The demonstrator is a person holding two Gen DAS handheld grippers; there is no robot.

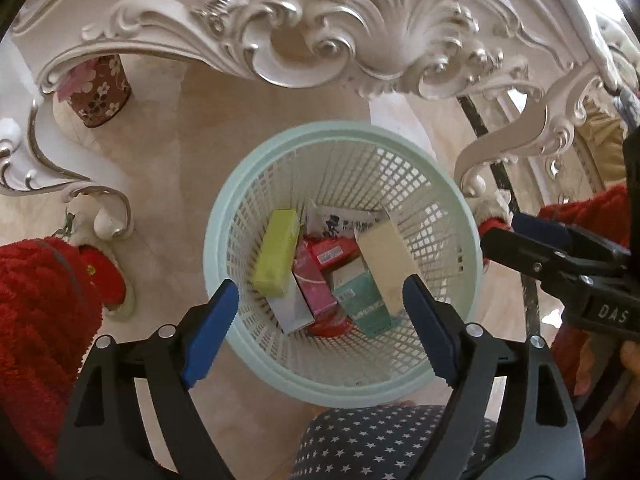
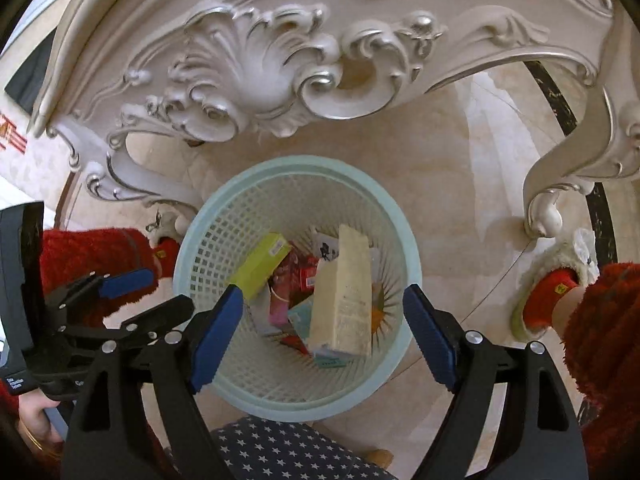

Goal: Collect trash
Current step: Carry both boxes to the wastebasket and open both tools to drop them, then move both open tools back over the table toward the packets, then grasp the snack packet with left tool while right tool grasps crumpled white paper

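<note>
the left gripper (image 1: 320, 312) and right gripper (image 2: 323, 330) hung wide and empty over the pale green plastic mesh basket (image 1: 224, 216), apparently to drop the cream carton (image 2: 344, 300) among boxes inside.

Both wrist fisheyes look steeply down, from close above, into the same pale green mesh wastebasket (image 1: 448, 216) (image 2: 192, 248) on the floor; each view catches the other hand-held gripper at its edge
</note>
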